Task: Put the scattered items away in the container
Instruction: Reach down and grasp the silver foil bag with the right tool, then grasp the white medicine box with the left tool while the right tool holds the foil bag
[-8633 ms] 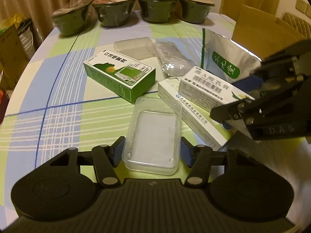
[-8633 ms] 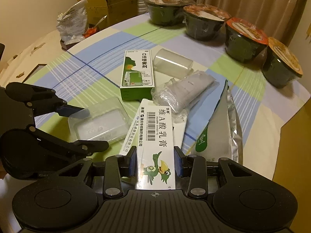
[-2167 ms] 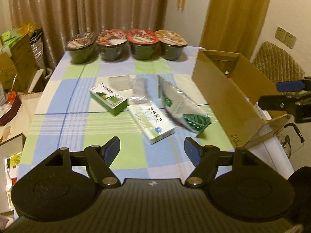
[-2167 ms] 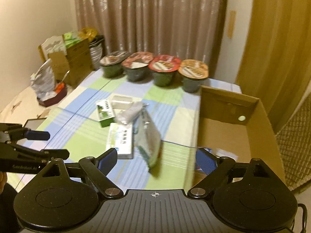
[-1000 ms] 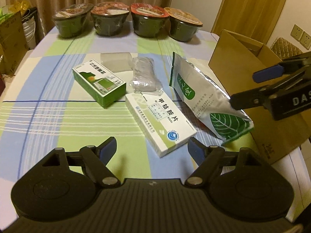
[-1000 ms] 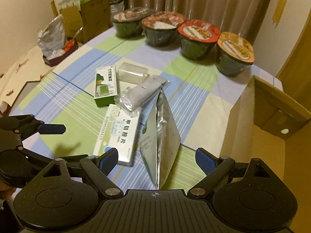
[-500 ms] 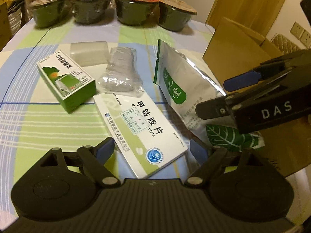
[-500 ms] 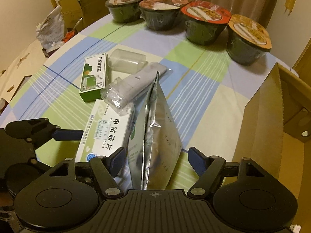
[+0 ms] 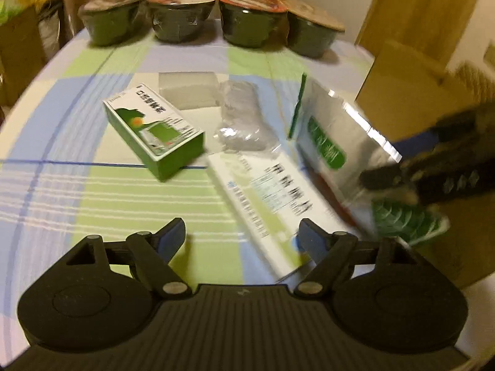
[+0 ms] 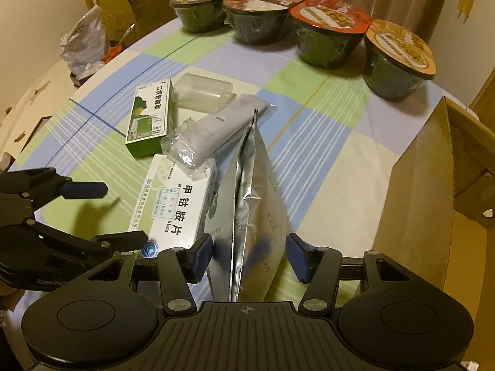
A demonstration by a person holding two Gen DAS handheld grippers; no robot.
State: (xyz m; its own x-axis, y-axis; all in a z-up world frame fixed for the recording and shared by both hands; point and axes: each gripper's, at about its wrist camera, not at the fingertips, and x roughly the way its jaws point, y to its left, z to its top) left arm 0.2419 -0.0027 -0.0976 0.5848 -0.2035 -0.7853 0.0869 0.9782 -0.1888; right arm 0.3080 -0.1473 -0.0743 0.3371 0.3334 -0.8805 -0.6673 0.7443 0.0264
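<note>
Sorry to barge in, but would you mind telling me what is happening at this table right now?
A person with a gripper in each hand is tidying items into the cardboard box. The right gripper is open around the silver pouch, not yet clamped. The left gripper is open beside the white medicine box. The green box, a clear case and a wrapped bundle lie on the tablecloth.

Left gripper (image 9: 242,237): matte black body, ribbed centre panel, two round housings with recessed discs, silver pivot screws, blue-padded fingers (image 9: 173,237). Right gripper (image 10: 249,255): identical build, crosshair mark on ribbed panel, blue pads (image 10: 202,255), raised lettering on side.
</note>
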